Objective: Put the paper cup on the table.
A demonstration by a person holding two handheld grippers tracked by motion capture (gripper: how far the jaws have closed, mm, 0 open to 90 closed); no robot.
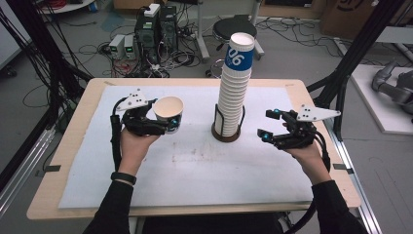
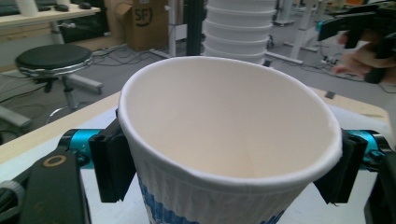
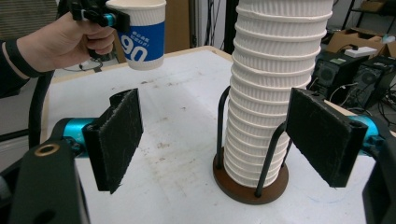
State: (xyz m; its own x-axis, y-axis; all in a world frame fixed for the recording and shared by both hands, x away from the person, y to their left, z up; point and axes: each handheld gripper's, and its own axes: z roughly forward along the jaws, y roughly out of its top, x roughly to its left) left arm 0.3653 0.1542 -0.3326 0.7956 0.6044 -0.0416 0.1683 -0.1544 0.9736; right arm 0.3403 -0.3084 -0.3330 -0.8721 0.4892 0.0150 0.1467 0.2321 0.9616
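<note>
the left gripper clamps a single paper cup just under its rim, held above the table, well left of the cup stack. its blue band reads "90". the right gripper, jaws wide and empty, sits right of the stack, whose top cup shows "06".

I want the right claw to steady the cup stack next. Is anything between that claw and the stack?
Nothing visible. The right claw is open and faces the cup stack across bare table; only the holder's black wire posts flank the stack's lower part.
</note>
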